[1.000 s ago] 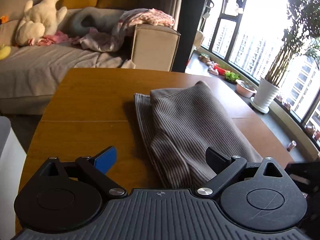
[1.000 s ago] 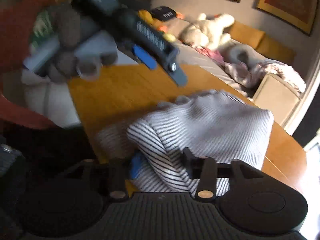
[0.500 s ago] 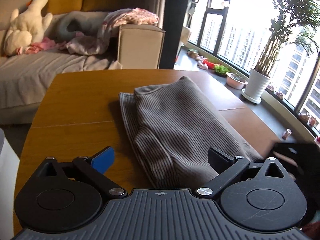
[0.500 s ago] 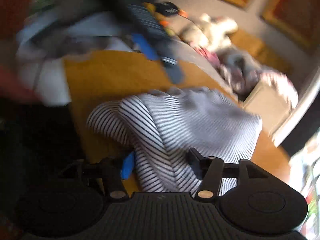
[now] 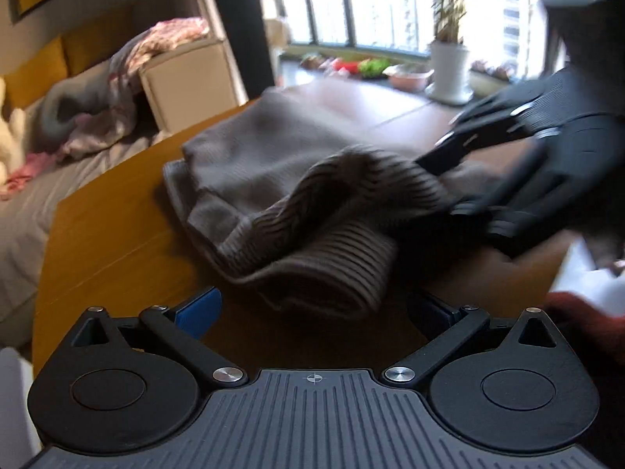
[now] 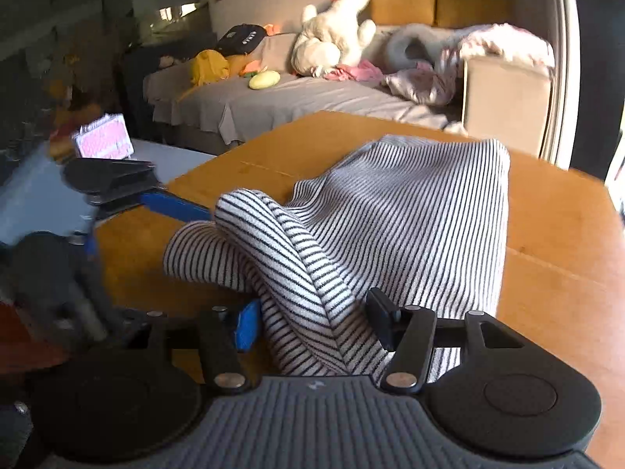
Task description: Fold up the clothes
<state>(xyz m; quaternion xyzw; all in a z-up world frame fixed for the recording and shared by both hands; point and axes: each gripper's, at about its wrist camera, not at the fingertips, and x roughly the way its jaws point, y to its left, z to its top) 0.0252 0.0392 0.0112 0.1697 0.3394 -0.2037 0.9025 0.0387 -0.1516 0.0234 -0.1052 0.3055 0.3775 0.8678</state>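
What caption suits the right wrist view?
Striped garment bunched between the right hand-held gripper fingers on a wooden table.

Daylit room, motion blur, fisheye bend

Glare blows out the window point(image 5: 375, 4); the cloth point(image 5: 312, 211) smears, perhaps from motion; the table point(image 6: 566, 234) glows, left edges dim.

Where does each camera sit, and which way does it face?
Left wrist: on the left gripper, looking across the table at the striped garment and windows; its own fingers show.
Right wrist: on the right gripper, facing the sofa; fingers straddle the garment's fold.
Shared: garment, table, sofa, and each other's gripper.
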